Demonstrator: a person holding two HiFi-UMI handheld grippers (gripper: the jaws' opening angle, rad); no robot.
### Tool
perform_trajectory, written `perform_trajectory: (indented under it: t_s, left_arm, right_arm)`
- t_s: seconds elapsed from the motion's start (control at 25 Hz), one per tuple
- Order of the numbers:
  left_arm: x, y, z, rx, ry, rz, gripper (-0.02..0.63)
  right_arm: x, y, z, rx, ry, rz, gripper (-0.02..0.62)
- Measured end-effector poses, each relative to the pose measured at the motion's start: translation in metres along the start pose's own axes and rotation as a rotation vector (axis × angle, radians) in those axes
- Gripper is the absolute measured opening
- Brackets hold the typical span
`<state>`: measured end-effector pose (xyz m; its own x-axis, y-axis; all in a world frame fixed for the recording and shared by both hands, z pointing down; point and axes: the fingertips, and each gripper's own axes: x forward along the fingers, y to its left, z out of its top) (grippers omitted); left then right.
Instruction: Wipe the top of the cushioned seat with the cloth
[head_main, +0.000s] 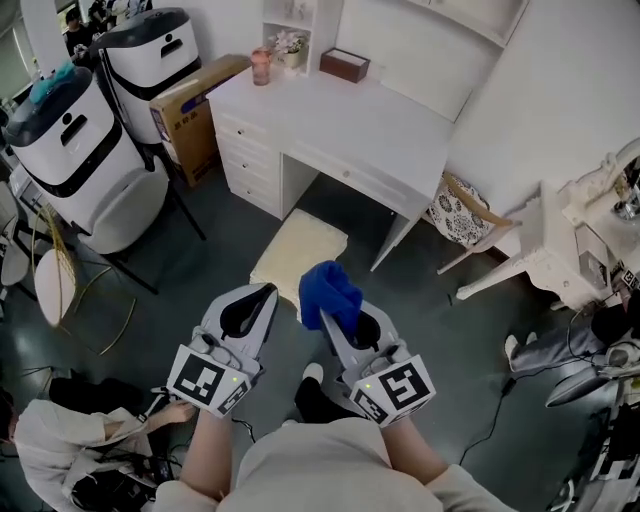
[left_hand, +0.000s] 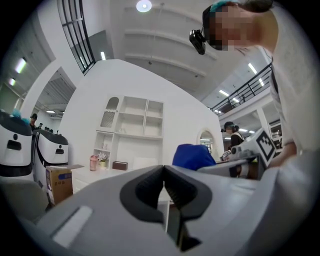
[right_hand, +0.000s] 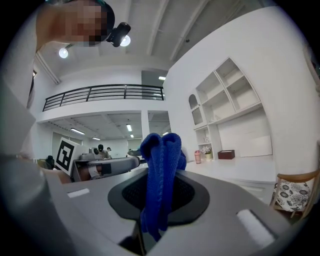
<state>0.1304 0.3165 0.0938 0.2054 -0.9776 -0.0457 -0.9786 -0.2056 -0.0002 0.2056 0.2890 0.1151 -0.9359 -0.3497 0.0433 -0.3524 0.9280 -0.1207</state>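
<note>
Plainly, the wiping has not begun. The right gripper (head_main: 326, 314) is clamped on the blue cloth (head_main: 329, 288). In the right gripper view its jaws stand narrow, with the fabric pinched between the dark pads. A bunched fold stands up above them and a short tail hangs below. The cloth stands free against the room behind it and touches nothing but the gripper.

The left gripper (head_main: 267, 296) is held just beside the right one at about the same height. In the left gripper view its jaws meet along one seam with nothing between them, so it carries nothing.

The cushioned seat (head_main: 298, 250) is a pale cream pad low down near the floor. It sits ahead of both grippers, in front of the white tabletop (head_main: 340, 115) and partly at the desk's knee opening. In the head view the cloth overlaps the seat's near edge. That looks like a matter of line of sight only, since both grippers are held up close to the person's body and the seat lies well below and beyond them.

What appears done, then, is the first part: the cloth is in hand and faces the seat. Everything else is left. The cloth has to be carried forward and down until it rests on the cushion's top, then drawn across the whole surface. The fabric is gripped as a tight bunch, so only a small patch would meet the cushion at once. Covering the top would likely take several strokes.
</note>
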Motion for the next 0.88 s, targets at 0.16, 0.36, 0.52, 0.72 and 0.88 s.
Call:
perform_trajectory:
  t_s: [0.16,0.36,0.52,0.72,0.88]
  left_arm:
    - [0.035,0.025,0.004,0.001,0.001,0.014,0.000]
    - [0.071,0.041,0.004,0.012,-0.010,0.020,0.000]
    - [0.091,0.049,0.000,0.013,-0.003,0.025,0.000]
    - [0.109,0.062,-0.006,0.012,0.010,0.015,0.000]
    - [0.123,0.073,-0.012,0.007,0.023,-0.005,0.000]
  right_arm:
    - [0.029,-0.032,0.009,0.005,0.001,0.007,0.067]
    - [0.052,-0.066,0.014,0.008,-0.004,0.014,0.067]
    - [0.063,-0.087,0.015,0.012,-0.009,0.008,0.067]
    - [0.076,-0.102,0.010,0.029,-0.005,-0.005,0.067]
    - [0.087,-0.114,0.006,0.041,0.001,-0.030,0.067]
